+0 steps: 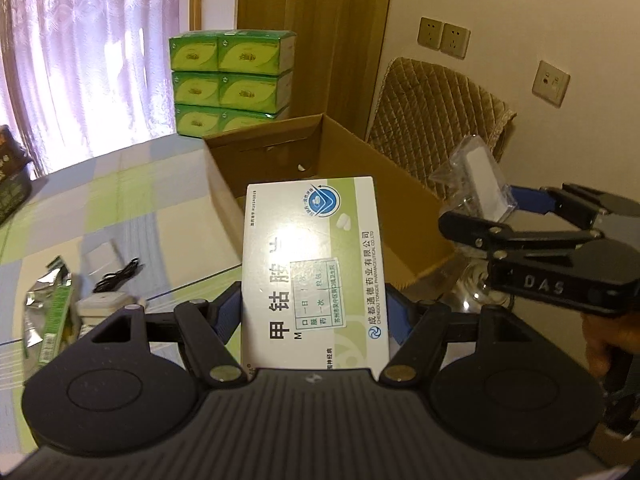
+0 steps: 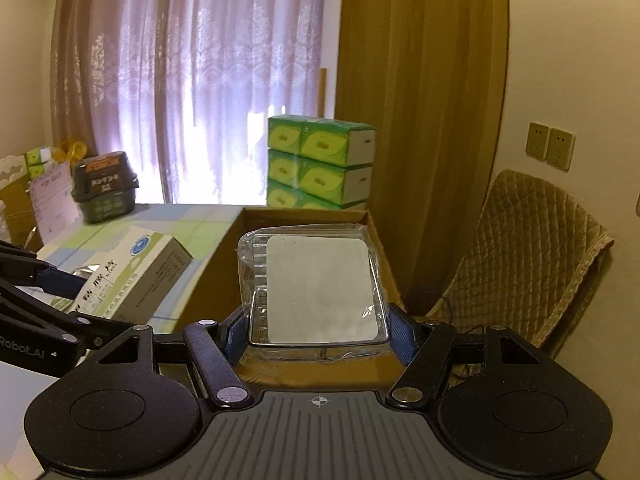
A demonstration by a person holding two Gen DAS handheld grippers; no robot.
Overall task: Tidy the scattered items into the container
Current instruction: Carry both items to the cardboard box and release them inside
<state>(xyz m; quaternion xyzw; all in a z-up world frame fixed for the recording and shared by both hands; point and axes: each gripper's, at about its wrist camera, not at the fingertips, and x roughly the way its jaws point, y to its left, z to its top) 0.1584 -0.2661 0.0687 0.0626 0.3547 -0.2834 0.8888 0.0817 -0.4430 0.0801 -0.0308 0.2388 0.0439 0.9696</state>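
Left wrist: left claw [image 1: 316, 312] grips medicine box [image 1: 316, 264]; right claw [image 2: 318, 330] grips clear packet [image 2: 320, 288].

The medicine box [image 1: 314, 272] is hiding most of the cardboard box [image 1: 360, 168] floor in the left wrist view. The clear plastic case [image 2: 316, 288] is covering it in the right wrist view. The dark tub [image 1: 12, 176] is running off the frame's left edge.

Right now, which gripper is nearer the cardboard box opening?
Right. The right gripper holds the clear plastic case over the cardboard box; the left gripper, holding the medicine box, sits short of its near wall.
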